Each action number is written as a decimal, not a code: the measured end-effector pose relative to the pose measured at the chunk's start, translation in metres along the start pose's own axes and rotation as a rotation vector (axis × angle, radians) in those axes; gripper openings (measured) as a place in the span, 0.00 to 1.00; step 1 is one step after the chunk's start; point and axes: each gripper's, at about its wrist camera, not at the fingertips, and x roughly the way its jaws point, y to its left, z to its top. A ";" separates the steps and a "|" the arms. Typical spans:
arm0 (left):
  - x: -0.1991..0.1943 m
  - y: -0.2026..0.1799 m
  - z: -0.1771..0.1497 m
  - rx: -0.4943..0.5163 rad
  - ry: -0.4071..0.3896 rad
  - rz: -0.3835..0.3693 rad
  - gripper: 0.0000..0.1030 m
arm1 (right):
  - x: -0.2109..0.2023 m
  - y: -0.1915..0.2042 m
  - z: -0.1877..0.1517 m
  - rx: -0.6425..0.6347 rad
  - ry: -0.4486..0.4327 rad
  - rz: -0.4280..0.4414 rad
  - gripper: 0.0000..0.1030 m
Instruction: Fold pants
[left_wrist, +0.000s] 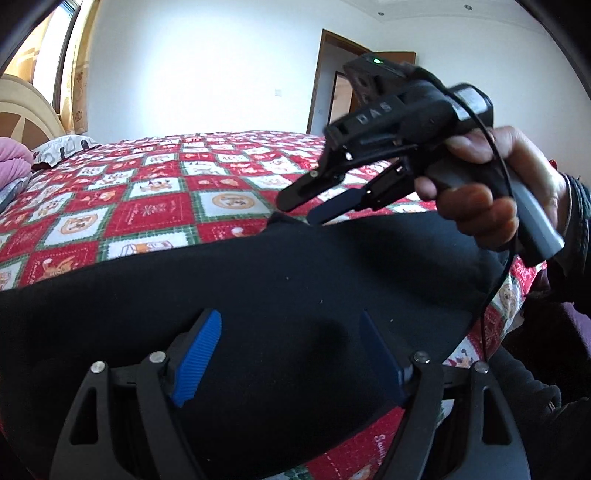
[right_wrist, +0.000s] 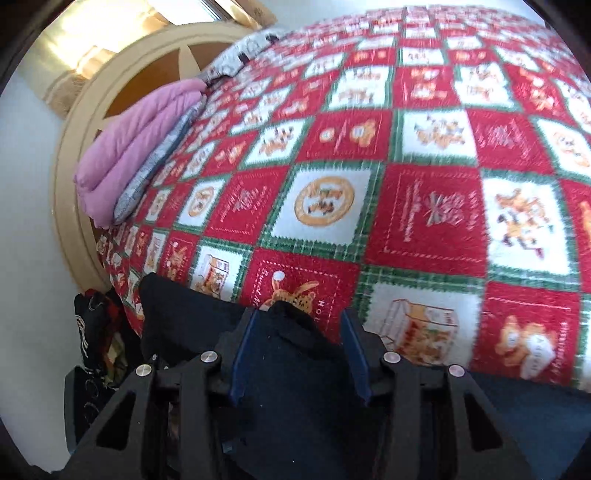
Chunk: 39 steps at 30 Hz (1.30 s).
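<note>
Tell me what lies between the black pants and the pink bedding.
Only bare checkered bedspread lies between the pants and the pink bedding; the right wrist view shows it best.

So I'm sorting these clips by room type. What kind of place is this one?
Most likely a home bedroom. A bed with a red checked quilt fills the view, with a curved headboard and a pillow at its head. Black pants lie on the quilt; a wooden door stands open.
</note>
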 end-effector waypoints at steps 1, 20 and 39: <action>0.000 0.000 -0.001 -0.001 0.002 0.001 0.78 | 0.004 -0.001 0.001 0.014 0.014 0.020 0.40; 0.005 -0.001 -0.002 0.014 0.024 -0.014 0.89 | 0.022 -0.005 0.011 0.042 -0.069 -0.018 0.03; -0.001 0.015 0.001 -0.054 -0.013 0.066 0.89 | -0.122 -0.044 -0.111 -0.069 -0.247 -0.477 0.49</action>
